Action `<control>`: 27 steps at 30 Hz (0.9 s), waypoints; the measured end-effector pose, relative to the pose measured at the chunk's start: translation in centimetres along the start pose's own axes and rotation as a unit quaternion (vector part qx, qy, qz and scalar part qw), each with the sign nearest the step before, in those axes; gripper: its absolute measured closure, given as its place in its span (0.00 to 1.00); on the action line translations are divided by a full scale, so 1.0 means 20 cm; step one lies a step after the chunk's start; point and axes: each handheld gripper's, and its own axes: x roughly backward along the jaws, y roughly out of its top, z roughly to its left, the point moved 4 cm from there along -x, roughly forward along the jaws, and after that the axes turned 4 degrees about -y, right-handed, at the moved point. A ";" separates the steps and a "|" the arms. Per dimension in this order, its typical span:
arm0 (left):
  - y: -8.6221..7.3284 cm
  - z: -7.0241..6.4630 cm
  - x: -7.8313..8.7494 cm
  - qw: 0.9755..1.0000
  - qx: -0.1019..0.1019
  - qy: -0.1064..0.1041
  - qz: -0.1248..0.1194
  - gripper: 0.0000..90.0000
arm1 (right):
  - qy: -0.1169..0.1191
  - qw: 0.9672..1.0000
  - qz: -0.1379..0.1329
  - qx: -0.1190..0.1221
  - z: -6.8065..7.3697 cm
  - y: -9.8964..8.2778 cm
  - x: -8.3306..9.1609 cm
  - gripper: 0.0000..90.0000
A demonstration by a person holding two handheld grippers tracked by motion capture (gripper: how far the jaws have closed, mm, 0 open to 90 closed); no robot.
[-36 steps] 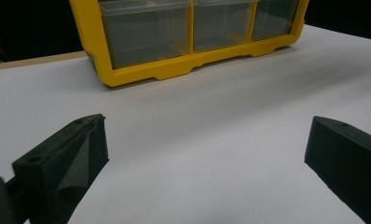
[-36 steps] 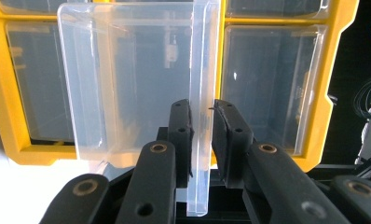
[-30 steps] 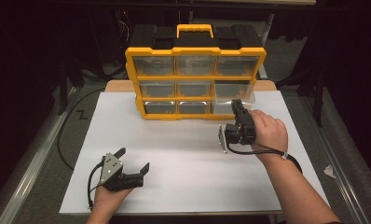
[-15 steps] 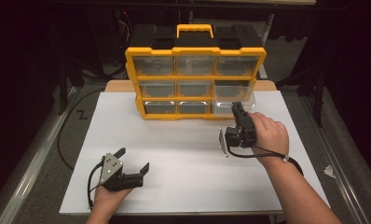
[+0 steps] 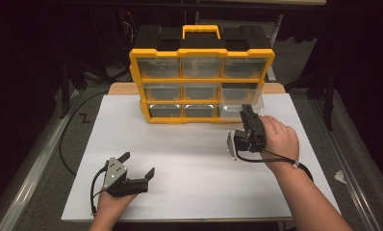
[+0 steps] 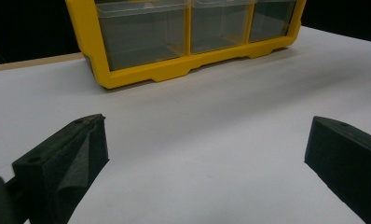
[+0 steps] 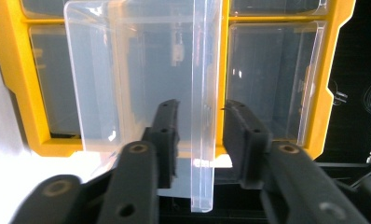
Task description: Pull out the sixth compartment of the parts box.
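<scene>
One yellow organizer (image 5: pixel 201 85) with nine clear drawers stands at the far side of the white table (image 5: pixel 189 168). The lower right drawer (image 7: pixel 141 79) is pulled out. The right gripper (image 7: pixel 200 140) has just been opening; the drawer's front wall stands between its jaws, pads apart from it. The left gripper (image 5: pixel 136 166) rests near left, jaws wide and released.
</scene>
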 end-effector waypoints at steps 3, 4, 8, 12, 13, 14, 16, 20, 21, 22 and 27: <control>0.00 0.00 0.00 1.000 0.000 0.000 0.000 0.00 | 0.007 1.000 -0.004 -0.011 0.01 0.00 0.03 0.60; 0.00 0.00 0.00 1.000 -0.001 -0.001 0.001 0.00 | 0.007 1.000 -0.004 -0.011 0.01 0.00 0.03 0.60; 0.00 -0.01 0.00 1.000 -0.001 0.000 -0.001 0.00 | 0.015 1.000 -0.009 -0.013 0.02 0.00 0.07 0.54; 0.00 -0.01 0.00 1.000 -0.002 -0.001 0.000 0.00 | 0.020 0.999 -0.010 -0.022 0.04 0.00 0.11 0.50; 0.00 -0.01 0.00 1.000 -0.002 -0.001 0.001 0.00 | 0.020 1.000 -0.013 -0.021 0.05 0.00 0.12 0.50; 0.00 -0.01 0.00 1.000 -0.002 -0.001 0.000 0.00 | 0.018 1.000 -0.018 -0.015 0.05 0.00 0.12 0.50; 0.00 -0.01 0.00 1.000 -0.002 -0.002 0.000 0.00 | 0.021 0.999 -0.016 -0.023 0.07 -0.01 0.14 0.49; 0.00 -0.01 0.00 1.000 -0.001 -0.001 -0.001 0.00 | 0.024 0.999 -0.020 -0.025 0.10 -0.01 0.16 0.49; 0.00 -0.01 0.00 1.000 -0.001 -0.001 -0.001 0.00 | 0.024 0.999 -0.025 -0.020 0.11 -0.01 0.16 0.49; 0.00 -0.01 0.00 1.000 -0.001 -0.001 -0.002 0.00 | 0.026 0.999 -0.022 -0.020 0.12 -0.01 0.17 0.48; 0.00 -0.01 0.00 1.000 -0.002 -0.001 -0.001 0.00 | 0.031 0.999 -0.023 -0.022 0.16 -0.02 0.20 0.47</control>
